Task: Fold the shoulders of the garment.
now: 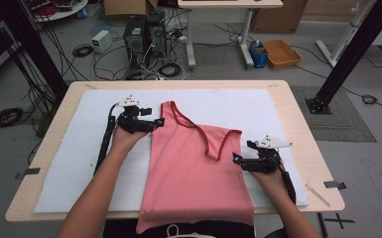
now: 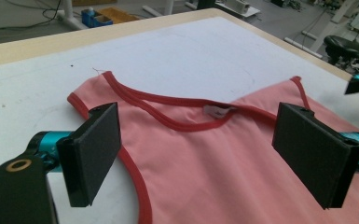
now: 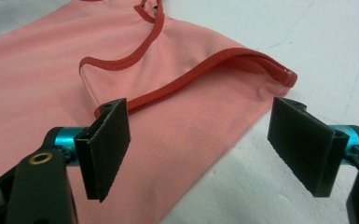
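While the pink tank top (image 1: 193,173) lies flat on the white mat (image 1: 79,163) covering the desk (image 1: 297,124), with its hem hanging over the near edge, both tools are held at its shoulder straps with jaws spread and nothing pinched. The left tool (image 1: 151,122) is placed at the far strap, and in the left gripper view its pads (image 2: 93,154) are seen straddling the red-trimmed armhole and neckline. The right tool (image 1: 240,159) is set just beside the near strap (image 3: 261,63), which in the right gripper view lies between and slightly beyond the open jaws.

The step in hand is judged to be the grasping of both straps. It is done well if each tool is lowered until one pad slides under the trim and the other closes on top, so that both fabric layers are caught. The grips should be taken close to the strap ends, symmetrically, so the garment is lifted without twisting. Closing on the mat should be avoided.
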The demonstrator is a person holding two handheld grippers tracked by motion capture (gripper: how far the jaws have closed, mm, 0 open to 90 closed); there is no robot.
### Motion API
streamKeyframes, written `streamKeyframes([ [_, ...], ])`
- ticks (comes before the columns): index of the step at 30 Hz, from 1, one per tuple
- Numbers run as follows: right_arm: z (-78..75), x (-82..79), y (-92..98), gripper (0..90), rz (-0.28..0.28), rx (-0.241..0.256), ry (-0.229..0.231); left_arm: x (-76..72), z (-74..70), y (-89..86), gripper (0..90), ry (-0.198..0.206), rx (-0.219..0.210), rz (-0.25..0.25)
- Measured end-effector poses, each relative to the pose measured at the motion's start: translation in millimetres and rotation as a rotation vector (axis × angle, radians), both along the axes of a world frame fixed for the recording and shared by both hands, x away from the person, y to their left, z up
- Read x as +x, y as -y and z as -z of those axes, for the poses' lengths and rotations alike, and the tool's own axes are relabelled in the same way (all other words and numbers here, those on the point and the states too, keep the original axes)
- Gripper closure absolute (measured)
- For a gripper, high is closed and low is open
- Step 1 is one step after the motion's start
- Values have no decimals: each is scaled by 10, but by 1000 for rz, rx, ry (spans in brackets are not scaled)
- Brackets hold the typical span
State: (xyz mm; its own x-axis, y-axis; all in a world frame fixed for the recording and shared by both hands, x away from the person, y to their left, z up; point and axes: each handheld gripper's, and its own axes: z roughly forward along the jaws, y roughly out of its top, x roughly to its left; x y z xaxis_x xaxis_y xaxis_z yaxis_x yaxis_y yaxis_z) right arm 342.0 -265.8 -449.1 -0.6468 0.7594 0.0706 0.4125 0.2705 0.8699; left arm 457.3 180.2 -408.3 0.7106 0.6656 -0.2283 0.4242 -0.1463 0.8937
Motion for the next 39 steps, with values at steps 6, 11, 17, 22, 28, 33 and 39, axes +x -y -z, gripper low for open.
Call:
streamKeyframes([
  [6, 2, 14, 14, 208, 3, 19, -12, 222, 65, 4, 156, -40, 19, -31],
  [11, 1, 7, 11, 208, 5, 14, -6, 466, 161, 75, 155, -90, 57, -59],
  [17, 1, 13, 22, 208, 6, 26, -14, 745, 126, 204, 156, -116, 153, -55],
  [22, 2, 15, 30, 208, 12, 33, -16, 962, 133, 227, 156, -159, 172, -82],
  [28, 2, 17, 34, 208, 16, 37, -20, 1109, 201, 325, 167, -181, 210, -110],
  [33, 1, 11, 31, 208, 18, 33, -17, 1191, 266, 416, 256, -219, 257, -115],
  [39, 2, 10, 28, 208, 16, 27, -10, 1179, 313, 441, 547, -202, 342, -145],
])
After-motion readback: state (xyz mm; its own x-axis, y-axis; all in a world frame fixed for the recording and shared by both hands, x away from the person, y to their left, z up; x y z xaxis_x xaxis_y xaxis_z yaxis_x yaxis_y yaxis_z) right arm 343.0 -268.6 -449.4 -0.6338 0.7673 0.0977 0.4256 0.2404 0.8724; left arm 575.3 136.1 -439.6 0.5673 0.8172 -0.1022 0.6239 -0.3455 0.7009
